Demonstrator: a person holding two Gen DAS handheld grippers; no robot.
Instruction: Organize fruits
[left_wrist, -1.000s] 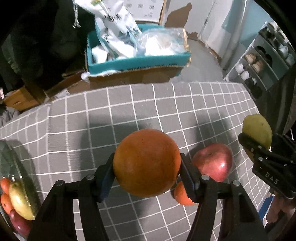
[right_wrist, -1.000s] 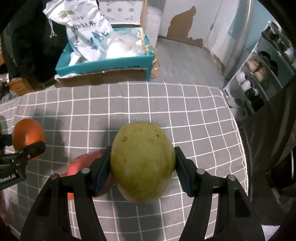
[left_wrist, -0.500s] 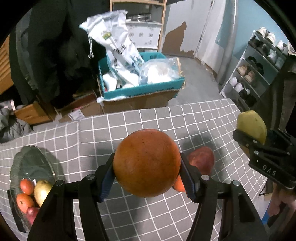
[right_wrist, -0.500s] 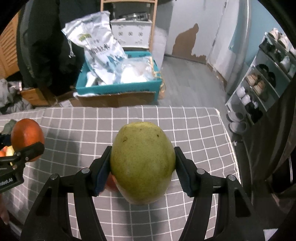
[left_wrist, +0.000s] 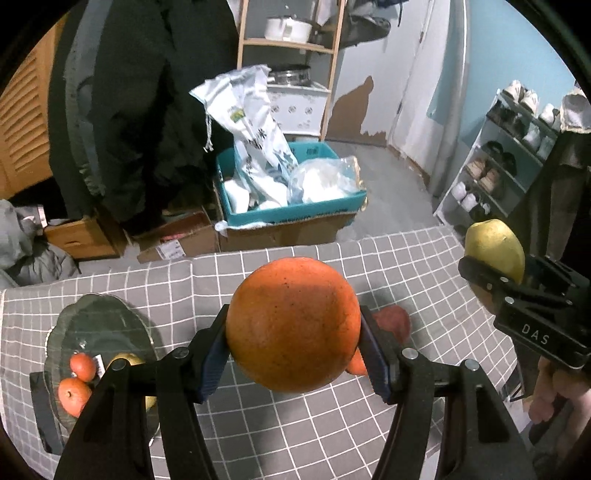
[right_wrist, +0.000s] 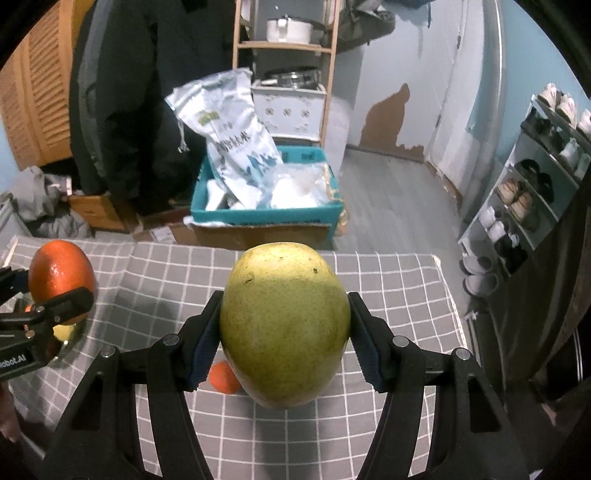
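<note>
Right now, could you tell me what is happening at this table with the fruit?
A person is sorting fruit with a handheld gripper in each hand. The left gripper is clamped on a large orange, and the right gripper is clamped on a green pear; both are held above the grey checked tablecloth. A glass plate on the left already holds several fruits. A red apple and a small orange lie on the cloth.

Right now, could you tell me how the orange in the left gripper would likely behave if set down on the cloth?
The orange is round, so it may roll on the flat cloth. It looks firm between the pads.
</note>
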